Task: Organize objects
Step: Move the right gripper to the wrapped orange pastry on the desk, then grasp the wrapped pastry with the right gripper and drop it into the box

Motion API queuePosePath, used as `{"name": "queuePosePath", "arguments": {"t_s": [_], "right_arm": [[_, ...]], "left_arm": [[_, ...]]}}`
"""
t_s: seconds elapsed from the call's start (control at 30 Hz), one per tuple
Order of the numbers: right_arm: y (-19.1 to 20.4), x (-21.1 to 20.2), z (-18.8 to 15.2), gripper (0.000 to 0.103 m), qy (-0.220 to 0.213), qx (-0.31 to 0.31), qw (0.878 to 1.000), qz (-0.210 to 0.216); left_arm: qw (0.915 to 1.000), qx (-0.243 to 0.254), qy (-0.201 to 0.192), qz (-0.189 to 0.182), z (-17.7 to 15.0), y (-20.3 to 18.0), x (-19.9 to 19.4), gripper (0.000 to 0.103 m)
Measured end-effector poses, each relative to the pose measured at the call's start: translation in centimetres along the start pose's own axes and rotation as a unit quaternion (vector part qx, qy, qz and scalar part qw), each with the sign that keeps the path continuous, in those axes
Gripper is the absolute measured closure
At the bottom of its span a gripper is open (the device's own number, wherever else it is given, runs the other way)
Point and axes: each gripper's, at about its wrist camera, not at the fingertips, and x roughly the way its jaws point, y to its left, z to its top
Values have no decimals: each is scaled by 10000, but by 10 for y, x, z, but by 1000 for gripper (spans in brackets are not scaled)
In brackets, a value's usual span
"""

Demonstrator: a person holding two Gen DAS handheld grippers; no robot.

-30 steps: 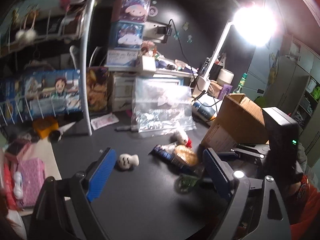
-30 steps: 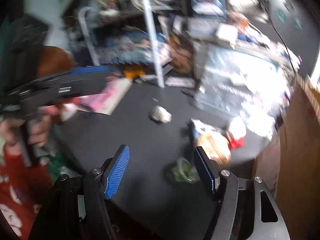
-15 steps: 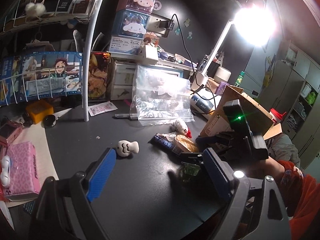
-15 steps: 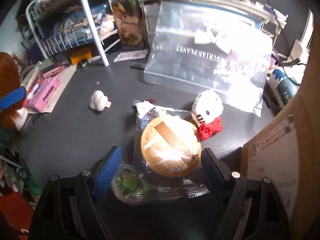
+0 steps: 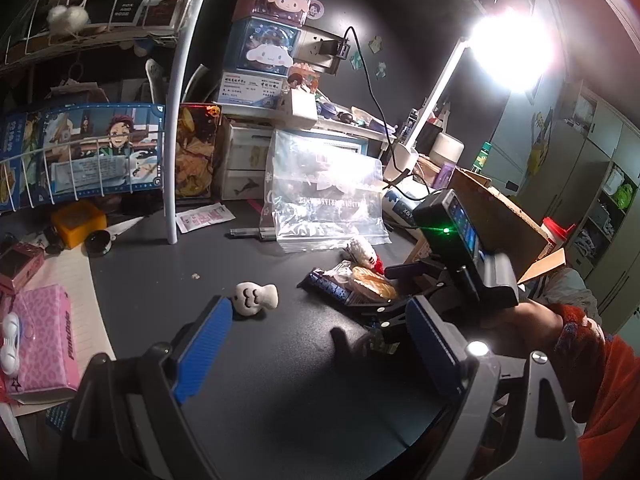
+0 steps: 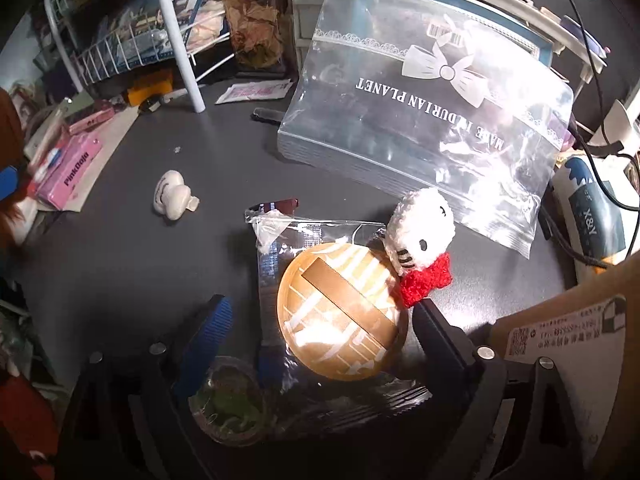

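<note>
A wrapped round golden pastry (image 6: 340, 316) lies on the black desk, also in the left wrist view (image 5: 370, 284). My right gripper (image 6: 320, 328) is open, its fingers either side of the pastry pack. A white crocheted cat with a red bow (image 6: 420, 236) rests against the pack. A small clear tub of green stuff (image 6: 230, 400) sits by the left finger. A small white figurine (image 6: 172, 196) lies apart to the left, also in the left view (image 5: 254, 298). My left gripper (image 5: 320, 344) is open and empty above the desk. The right gripper's body (image 5: 460, 264) shows there.
A stack of clear zip bags (image 6: 432, 108) leans at the back. A cardboard box (image 6: 580, 340) stands on the right. A white rack post (image 5: 176, 128) and wire basket stand left. A pink tissue pack (image 5: 44, 336) lies at the left edge. A bright lamp (image 5: 508, 52) glares.
My right gripper has moved forward and down over the pastry pack, which now lies between its open fingers. The left gripper has stayed about level, tilting slightly.
</note>
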Motion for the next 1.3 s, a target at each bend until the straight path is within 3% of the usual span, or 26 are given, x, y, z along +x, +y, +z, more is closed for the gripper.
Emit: {"name": "queuePosePath", "arguments": {"t_s": [0.17,0.4,0.57,0.77,0.8,0.87,0.97,1.13,1.3], "right_arm": [[0,2,2,10,48,-24,10000,-8],[11,-11,-6,10,-1,72,9967,805],[9,-16,-5,10,-226,227,9986,431],[-4,0,-4,11,-91,566,9959,698],[-5,0,-4,13,-124,594,9956,717],[-5,-1,-4,29,-167,632,9950,752],[-4,-6,-4,39,-251,605,9952,724],[11,-31,-5,39,-543,403,9948,758],[34,-82,1,39,-940,8,9878,1242]], "left_arm": [[10000,-33,-12,42,-2,0,-3,16],[10000,-22,-31,72,-3,0,-8,16],[10000,2,-49,55,-2,-2,-11,16],[9999,-27,-76,62,-2,-4,-13,16],[9999,-34,-77,71,-3,-4,-14,16],[9999,-38,-72,79,-3,-3,-14,16],[9999,-50,-55,76,-3,-2,-15,16],[10000,-23,10,-9,4,-3,-11,16],[9997,149,118,-169,23,-15,-9,16]]}}
